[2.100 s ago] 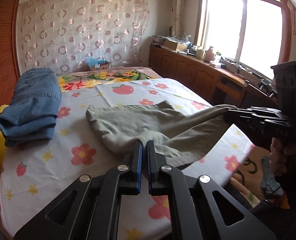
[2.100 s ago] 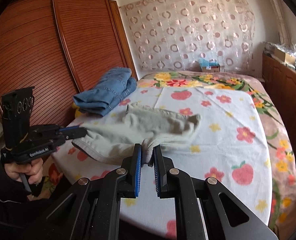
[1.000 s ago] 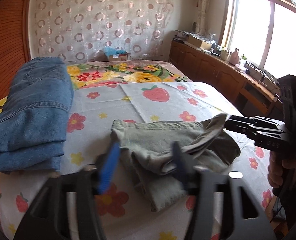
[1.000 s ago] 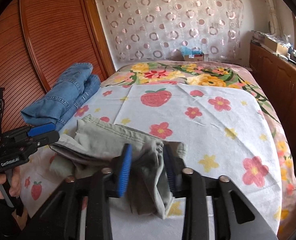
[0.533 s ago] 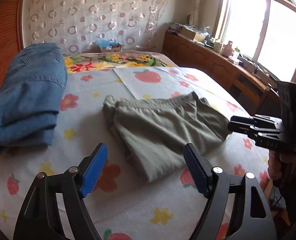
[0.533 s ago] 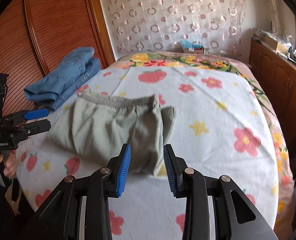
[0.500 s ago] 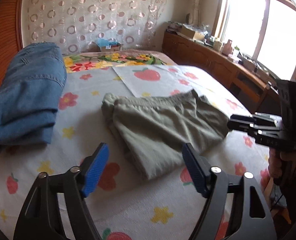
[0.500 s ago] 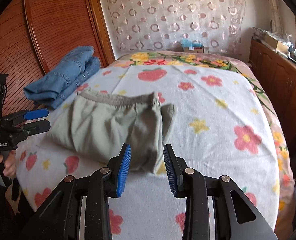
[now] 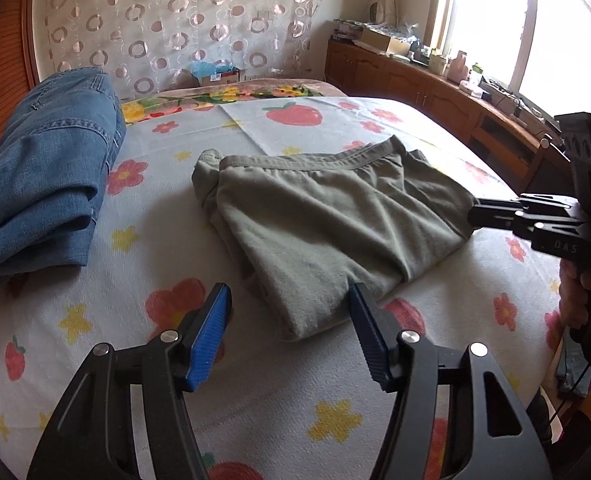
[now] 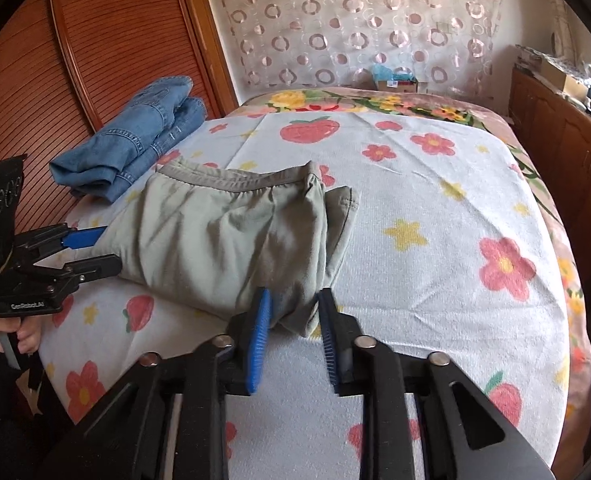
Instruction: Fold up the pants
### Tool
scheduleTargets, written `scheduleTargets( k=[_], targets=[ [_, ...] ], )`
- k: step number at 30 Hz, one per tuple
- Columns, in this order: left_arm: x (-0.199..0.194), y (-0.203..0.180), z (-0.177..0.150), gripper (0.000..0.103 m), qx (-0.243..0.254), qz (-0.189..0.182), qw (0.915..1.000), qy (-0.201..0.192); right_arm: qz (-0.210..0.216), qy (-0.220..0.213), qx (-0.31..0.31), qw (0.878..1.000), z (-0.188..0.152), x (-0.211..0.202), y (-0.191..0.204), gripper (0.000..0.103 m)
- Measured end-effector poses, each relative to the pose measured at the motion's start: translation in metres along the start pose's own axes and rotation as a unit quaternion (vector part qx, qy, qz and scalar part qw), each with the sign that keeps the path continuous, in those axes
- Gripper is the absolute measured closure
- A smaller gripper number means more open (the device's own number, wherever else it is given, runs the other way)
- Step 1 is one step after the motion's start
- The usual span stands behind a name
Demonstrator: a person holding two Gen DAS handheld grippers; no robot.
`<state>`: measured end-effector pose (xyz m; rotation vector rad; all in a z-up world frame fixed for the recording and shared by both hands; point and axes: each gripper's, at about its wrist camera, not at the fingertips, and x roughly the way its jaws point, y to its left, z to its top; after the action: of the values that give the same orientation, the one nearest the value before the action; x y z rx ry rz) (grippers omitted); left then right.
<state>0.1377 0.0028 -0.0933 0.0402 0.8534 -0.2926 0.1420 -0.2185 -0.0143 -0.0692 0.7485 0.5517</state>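
the left gripper point(image 9: 289, 322) gapes wide at the near edge of the folded pants point(image 9: 327, 220), and the right gripper point(image 10: 293, 320) stands parted around their corner (neither pinches cloth). the pants lie mid-bed point(image 9: 255, 392); folded jeans point(image 9: 43, 184) sit beyond.

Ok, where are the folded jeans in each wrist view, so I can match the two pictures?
Left wrist: jeans at the left edge, left of the green pants.
Right wrist: jeans upper left, beyond the pants, by the wooden doors.
Shared landmark: the big strawberry print on the sheet, beyond the pants in both.
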Motion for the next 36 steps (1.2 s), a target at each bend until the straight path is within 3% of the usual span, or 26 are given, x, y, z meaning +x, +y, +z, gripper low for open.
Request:
scheduleTargets(
  k=[1, 6, 10, 15, 21, 27, 29, 36],
  targets=[
    [0.001, 0.001, 0.0, 0.041, 0.0, 0.002, 1.0, 0.001, -0.003, -0.006, 0.001, 1.0, 0.0, -0.002, -0.001, 0.098],
    [0.005, 0.003, -0.004, 0.04, -0.002, 0.005, 1.0, 0.007, -0.038, -0.057, 0.015, 0.998, 0.002, -0.022, -0.008, 0.1],
    [0.002, 0.002, -0.005, 0.041, -0.002, 0.003, 1.0, 0.003, -0.038, -0.041, 0.008, 0.998, -0.005, -0.016, -0.004, 0.1],
    [-0.004, 0.0, -0.006, 0.064, 0.001, -0.013, 0.9999, -0.006, -0.03, -0.031, 0.018, 0.999, -0.009, -0.012, -0.005, 0.1],
    [-0.006, -0.002, -0.002, 0.074, -0.001, -0.021, 0.9997, -0.013, -0.035, -0.022, 0.032, 0.999, 0.0, -0.01, -0.009, 0.08],
    [-0.009, -0.001, 0.0, 0.089, -0.002, -0.031, 0.9992, -0.025, -0.018, -0.012, 0.028, 0.999, 0.006, -0.004, -0.01, 0.078],
    [-0.013, -0.002, 0.001, 0.09, 0.001, -0.029, 0.9993, -0.025, -0.01, -0.015, 0.024, 1.0, 0.006, -0.005, -0.008, 0.096],
    [-0.04, 0.0, -0.005, 0.09, -0.003, -0.035, 0.9986, -0.038, 0.005, -0.047, 0.021, 0.999, -0.006, -0.036, -0.002, 0.098]
  ],
)
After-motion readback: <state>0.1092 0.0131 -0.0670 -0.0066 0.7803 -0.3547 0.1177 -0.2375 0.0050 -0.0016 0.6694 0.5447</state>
